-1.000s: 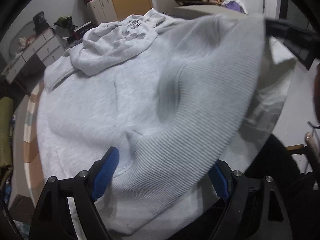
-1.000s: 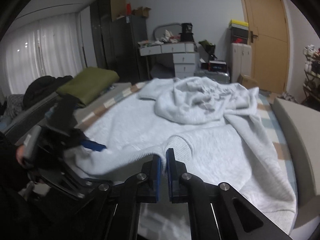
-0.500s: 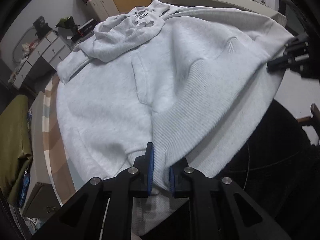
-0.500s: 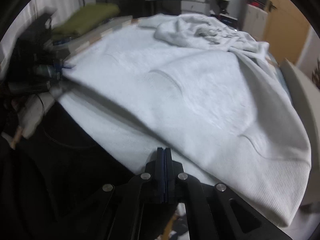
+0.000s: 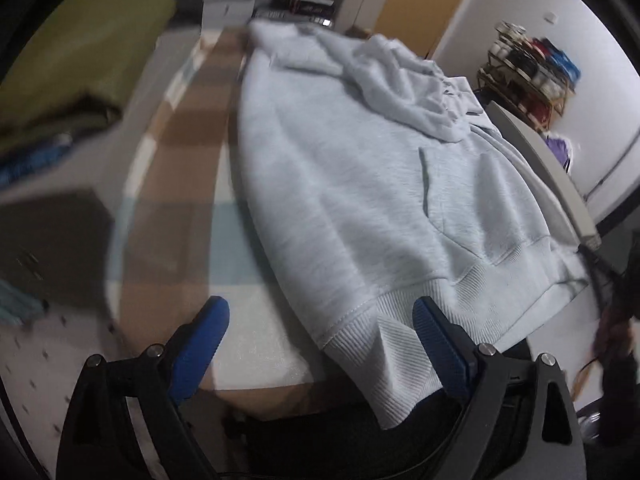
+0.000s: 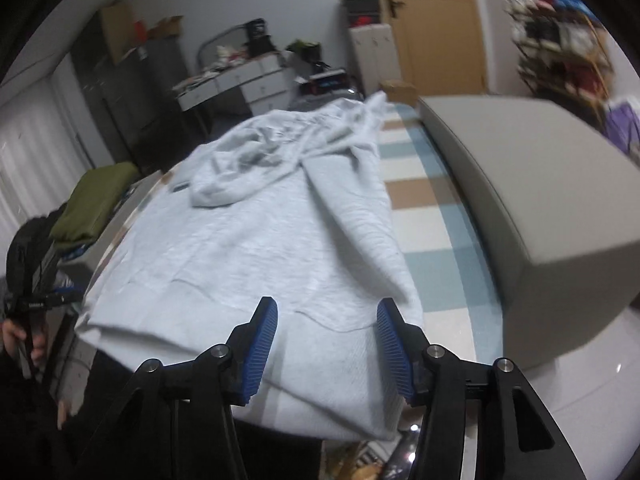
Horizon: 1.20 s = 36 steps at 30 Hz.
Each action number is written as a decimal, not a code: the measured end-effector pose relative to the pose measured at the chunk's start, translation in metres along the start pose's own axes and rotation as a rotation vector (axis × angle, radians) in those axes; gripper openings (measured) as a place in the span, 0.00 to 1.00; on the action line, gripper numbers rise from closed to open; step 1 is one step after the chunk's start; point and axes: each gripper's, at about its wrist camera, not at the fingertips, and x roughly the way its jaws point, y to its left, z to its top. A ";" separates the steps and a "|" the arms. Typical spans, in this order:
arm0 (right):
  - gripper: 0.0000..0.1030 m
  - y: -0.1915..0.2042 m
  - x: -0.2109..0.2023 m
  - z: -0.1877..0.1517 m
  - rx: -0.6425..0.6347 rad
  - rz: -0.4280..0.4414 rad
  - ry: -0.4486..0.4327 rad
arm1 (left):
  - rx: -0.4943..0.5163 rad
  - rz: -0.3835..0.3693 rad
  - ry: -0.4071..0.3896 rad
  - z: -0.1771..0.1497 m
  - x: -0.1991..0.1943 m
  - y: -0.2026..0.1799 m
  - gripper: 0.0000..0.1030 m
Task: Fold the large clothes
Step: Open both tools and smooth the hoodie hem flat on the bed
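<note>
Risk first: the grey hoodie lies spread on the striped bed w/ its ribbed hem draped over the near edge, and nothing pins it, so in my judgement the hanging hem could drag the body off towards the floor, or a careless regrab could take only the top layer and skew the fold. The hood and sleeves are bunched at the far end; folding over that lump would prob. give a crooked result. Going left to right: far left, a green folded item sits off the bed, well apart from the hoodie. The left gripper has its jaws spread wide and holds nothing; the hoodie's near-left hem corner sits between the jaws but doesn't seem to touch either blue pad. Whether the cloth brushes the right pad, can't tell. In the right wrist view, the right gripper is likewise wide open and empty, jaws hovering over the hoodie's near-right hem area, the cloth below and between them. Right of the hoodie, bare striped bedding, then a grey padded block just beside the bed. Frames are motion-blurred, so fine contact is uncertain.
</note>
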 end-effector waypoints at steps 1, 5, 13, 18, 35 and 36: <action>0.50 -0.001 0.004 0.001 0.000 -0.012 0.014 | -0.019 -0.024 0.015 -0.001 0.005 0.000 0.88; 0.49 -0.001 0.009 0.000 -0.022 -0.078 0.012 | 0.031 -0.030 0.042 -0.003 0.013 -0.019 0.84; 0.47 0.001 0.031 -0.003 -0.040 -0.209 0.038 | 0.218 0.204 0.058 -0.006 0.021 -0.044 0.67; 0.42 -0.005 0.039 -0.005 -0.064 -0.261 0.077 | 0.222 0.281 0.050 -0.011 0.007 -0.020 0.67; 0.48 -0.051 0.037 -0.003 0.244 0.083 0.138 | -0.014 -0.084 0.133 -0.010 0.000 0.005 0.67; 0.47 -0.047 0.038 -0.002 0.230 0.074 0.142 | -0.003 -0.077 0.107 -0.010 0.000 0.003 0.67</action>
